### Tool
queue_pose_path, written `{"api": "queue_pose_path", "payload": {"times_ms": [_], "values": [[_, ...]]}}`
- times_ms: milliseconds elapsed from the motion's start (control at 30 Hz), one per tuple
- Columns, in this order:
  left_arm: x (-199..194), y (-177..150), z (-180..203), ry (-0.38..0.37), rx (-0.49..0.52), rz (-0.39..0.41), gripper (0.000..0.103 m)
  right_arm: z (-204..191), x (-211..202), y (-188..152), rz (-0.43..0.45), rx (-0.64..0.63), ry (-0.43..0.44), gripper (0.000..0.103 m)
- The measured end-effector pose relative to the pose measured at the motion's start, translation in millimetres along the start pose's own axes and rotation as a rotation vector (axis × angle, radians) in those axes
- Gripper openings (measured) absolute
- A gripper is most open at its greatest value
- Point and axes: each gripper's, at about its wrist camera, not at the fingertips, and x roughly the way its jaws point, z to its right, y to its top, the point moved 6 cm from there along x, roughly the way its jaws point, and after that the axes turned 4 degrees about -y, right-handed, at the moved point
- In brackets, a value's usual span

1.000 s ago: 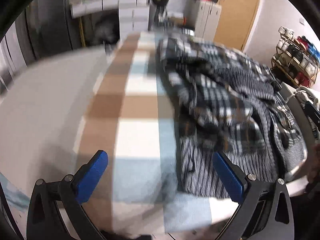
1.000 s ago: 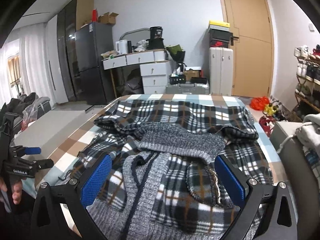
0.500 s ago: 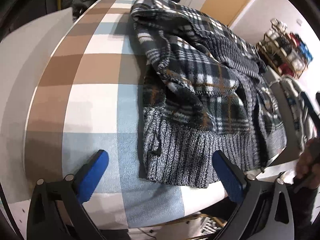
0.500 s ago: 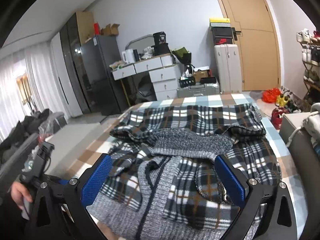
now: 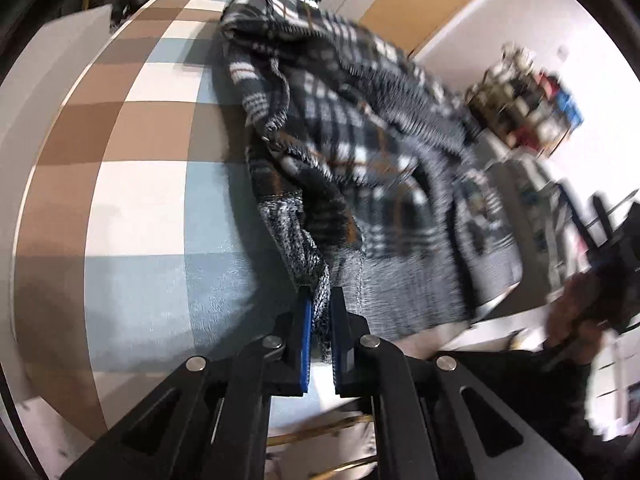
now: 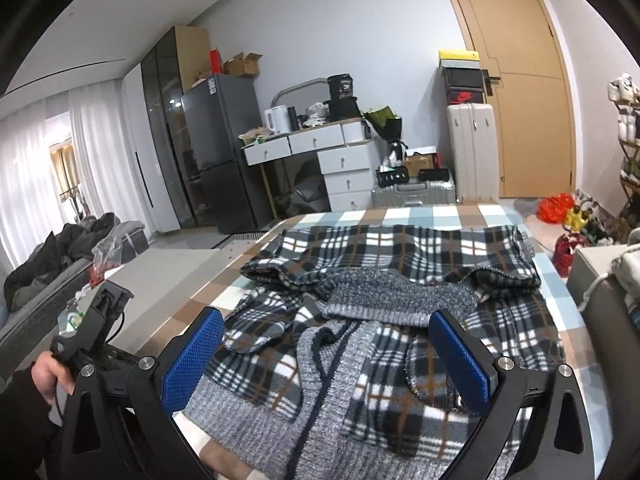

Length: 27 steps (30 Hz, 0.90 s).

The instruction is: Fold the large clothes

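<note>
While left gripper [image 5: 320, 320] pinches grey-knit hem corner of crumpled plaid fleece jacket [image 5: 360, 128], running toward upper right; right gripper [image 6: 326, 356] fingers wide, empty, above hem's other end.

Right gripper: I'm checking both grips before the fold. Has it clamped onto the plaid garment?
No, the right gripper has its blue pads spread wide above the plaid garment, gripping nothing.

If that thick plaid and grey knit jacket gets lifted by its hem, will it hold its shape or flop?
Probably flop: the plaid and grey knit jacket lies in soft rumpled folds on the checked bedcover. It looks bulky, so likely heavyish. The left tongs pinch its ribbed hem, which bunches between the pads, so it seems unlikely to slip.
</note>
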Motion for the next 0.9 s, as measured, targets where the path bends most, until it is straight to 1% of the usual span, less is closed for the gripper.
{"api": "queue_pose_path", "payload": {"times_ms": [100, 167, 233, 400, 467, 500, 533, 567, 633, 667, 767, 800, 833, 900], "values": [[-16.3, 2.2, -0.7, -0.137, -0.061, 0.036, 0.002, 1.4, 5.1, -4.0, -0.038, 0.021, 0.004, 0.103], [-20.6, 3.2, 5.0, -0.221, -0.078, 0.046, 0.002, 1.0, 6.0, -4.6, -0.040, 0.020, 0.006, 0.103], [-24.3, 1.9, 14.5, -0.324, -0.089, 0.051, 0.002, 0.3, 4.9, -4.3, -0.036, 0.017, 0.009, 0.103], [-35.2, 5.6, 41.9, -0.451, -0.036, 0.077, 0.002, -1.4, 6.6, -6.1, -0.045, 0.011, 0.010, 0.103], [-38.7, 10.6, 51.2, -0.491, -0.015, 0.101, 0.002, -1.5, 7.0, -7.5, -0.047, 0.004, 0.007, 0.103], [-40.7, 11.5, 55.1, -0.534, -0.011, 0.099, 0.002, -1.0, 7.2, -7.8, -0.049, 0.002, 0.004, 0.103], [-42.9, 12.5, 56.5, -0.558, -0.012, 0.105, 0.002, 0.1, 7.0, -8.0, -0.049, 0.004, 0.003, 0.103], [-42.4, 14.0, 54.2, -0.524, -0.015, 0.115, 0.002, 1.0, 6.9, -8.2, -0.050, 0.008, 0.003, 0.103], [-31.8, 16.1, 40.5, -0.374, -0.039, 0.101, 0.002, 2.9, 6.7, -8.1, -0.051, 0.015, 0.000, 0.103], [-30.8, 12.9, 29.1, -0.302, -0.067, 0.095, 0.002, 3.9, 6.8, -7.8, -0.052, 0.019, 0.000, 0.103], [-16.2, 10.0, 7.0, -0.124, -0.123, 0.054, 0.003, 5.4, 6.1, -7.3, -0.052, 0.031, 0.001, 0.103], [-13.0, 7.6, -1.5, -0.048, -0.141, 0.044, 0.010, 5.5, 5.5, -7.5, -0.053, 0.034, 0.003, 0.103], [-11.2, 4.9, -6.9, -0.004, -0.159, 0.038, 0.018, 5.2, 5.6, -7.1, -0.054, 0.034, 0.005, 0.103], [-9.1, -0.8, -13.5, 0.021, -0.189, 0.015, 0.072, 4.3, 5.2, -6.9, -0.052, 0.030, 0.008, 0.103]]}}
